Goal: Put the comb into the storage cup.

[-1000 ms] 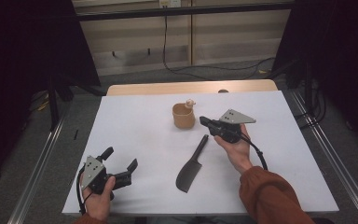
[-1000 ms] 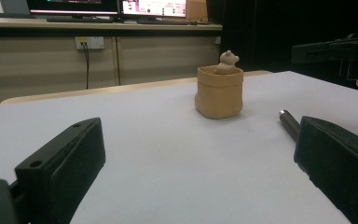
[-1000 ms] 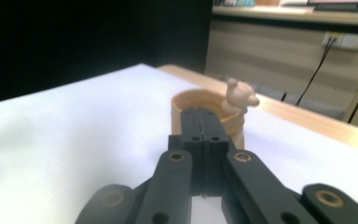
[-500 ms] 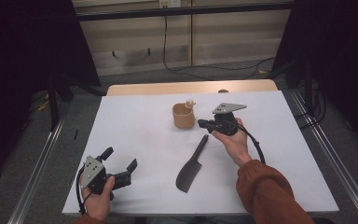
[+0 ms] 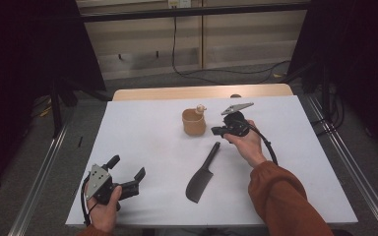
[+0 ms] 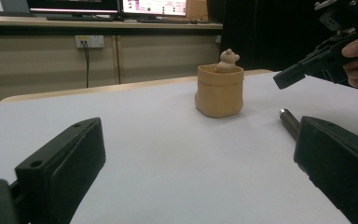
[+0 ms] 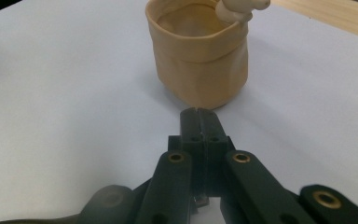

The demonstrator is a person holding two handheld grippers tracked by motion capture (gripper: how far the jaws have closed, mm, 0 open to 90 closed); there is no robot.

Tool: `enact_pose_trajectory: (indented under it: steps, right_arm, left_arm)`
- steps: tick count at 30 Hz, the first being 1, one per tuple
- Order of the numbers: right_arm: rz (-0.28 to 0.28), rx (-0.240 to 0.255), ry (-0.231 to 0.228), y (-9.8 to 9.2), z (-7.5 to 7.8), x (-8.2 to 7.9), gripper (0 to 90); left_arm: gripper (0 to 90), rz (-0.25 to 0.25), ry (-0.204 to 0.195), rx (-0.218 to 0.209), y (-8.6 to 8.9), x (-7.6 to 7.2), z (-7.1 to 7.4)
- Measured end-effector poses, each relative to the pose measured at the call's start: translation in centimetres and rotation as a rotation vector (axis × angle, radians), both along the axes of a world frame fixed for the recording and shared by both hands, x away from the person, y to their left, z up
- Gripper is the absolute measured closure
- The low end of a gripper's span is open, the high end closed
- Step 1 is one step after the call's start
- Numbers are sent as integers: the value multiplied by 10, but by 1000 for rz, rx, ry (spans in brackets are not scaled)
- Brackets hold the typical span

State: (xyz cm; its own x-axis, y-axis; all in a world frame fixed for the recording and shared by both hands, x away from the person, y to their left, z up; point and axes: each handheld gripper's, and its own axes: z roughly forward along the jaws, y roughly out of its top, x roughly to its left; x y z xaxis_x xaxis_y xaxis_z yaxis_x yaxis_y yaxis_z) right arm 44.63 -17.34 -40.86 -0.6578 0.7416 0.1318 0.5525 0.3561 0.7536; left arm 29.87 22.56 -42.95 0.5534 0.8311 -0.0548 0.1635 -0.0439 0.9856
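Observation:
A tan pot (image 5: 193, 122) with a small bear figure on its rim stands upright at the middle back of the white table. My right gripper (image 5: 218, 131) is just right of the pot, jaws shut on nothing, tips pointing at it and a short way off. In the right gripper view the shut jaws (image 7: 199, 116) end a short way from the pot (image 7: 199, 56). A black cleaver (image 5: 203, 173) lies flat below that hand, handle toward the pot. My left gripper (image 5: 127, 167) rests open and empty at the front left. Its view shows the pot (image 6: 219, 91), the cleaver's handle tip (image 6: 289, 122) and the right gripper (image 6: 286, 78).
A white sheet (image 5: 147, 142) covers the table, and a strip of bare wood (image 5: 202, 92) shows along its far edge. Metal rails (image 5: 44, 172) run along both sides on the floor. A cable (image 5: 270, 147) trails from the right gripper over the table.
My right hand has shifted a little left and away toward the pot, and its wrist has rolled so the grey plate stands more on edge. The left hand has kept still.

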Motion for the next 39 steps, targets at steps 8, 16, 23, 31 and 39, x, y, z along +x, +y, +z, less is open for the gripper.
enact_pose_trajectory:
  steps: [8,16,23,31,39]
  right_arm:
    - [27,-48,56,6,-6,9,900]
    - [44,-70,101,5,-12,8,900]
    - [57,-77,123,3,-18,5,900]
    - [78,-99,113,6,-22,4,900]
    - [70,-121,126,5,-27,4,900]
  left_arm:
    - [21,-2,-2,-6,0,0,0]
    - [20,-4,0,0,0,0,0]
    - [21,-3,0,6,0,0,0]
    - [21,-5,2,1,0,0,0]
    - [21,-7,1,5,1,0,0]
